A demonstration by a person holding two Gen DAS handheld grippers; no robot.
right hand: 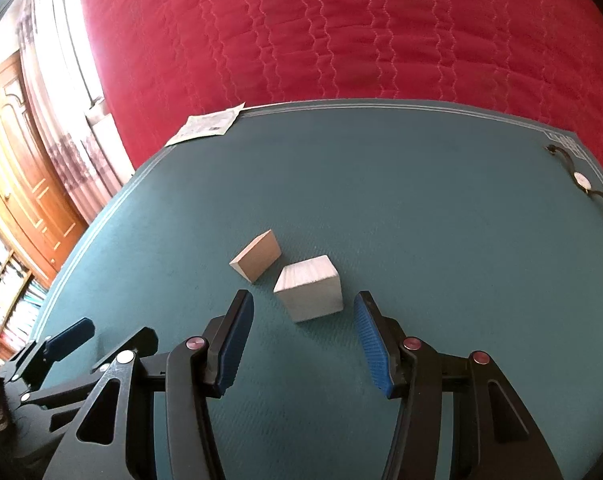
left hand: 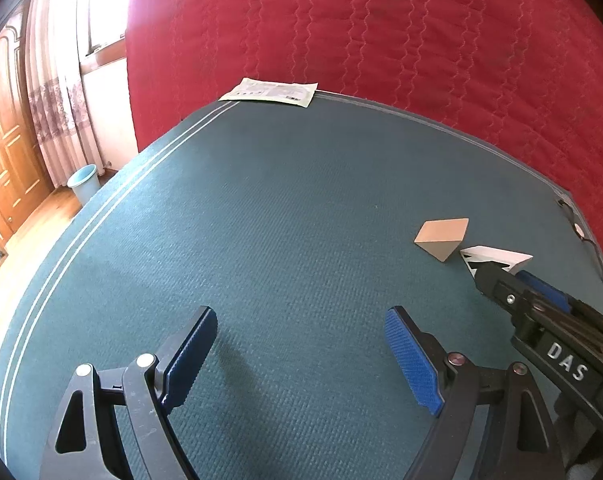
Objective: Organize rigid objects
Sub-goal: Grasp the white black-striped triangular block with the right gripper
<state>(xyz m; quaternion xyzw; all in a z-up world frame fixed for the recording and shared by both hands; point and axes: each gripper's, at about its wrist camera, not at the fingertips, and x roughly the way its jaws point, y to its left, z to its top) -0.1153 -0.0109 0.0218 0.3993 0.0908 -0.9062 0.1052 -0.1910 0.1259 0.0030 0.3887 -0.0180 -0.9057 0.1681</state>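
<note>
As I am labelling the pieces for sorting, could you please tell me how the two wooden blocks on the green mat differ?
The tan wedge block is darker and warmer in tone; the pale cube block is nearly white. The wedge has a sloping face and triangular end; the cube has square faces. The cube sits just ahead of the open right gripper; the wedge lies farther off to its left. Both are plain wood, resting apart on the mat.
</note>
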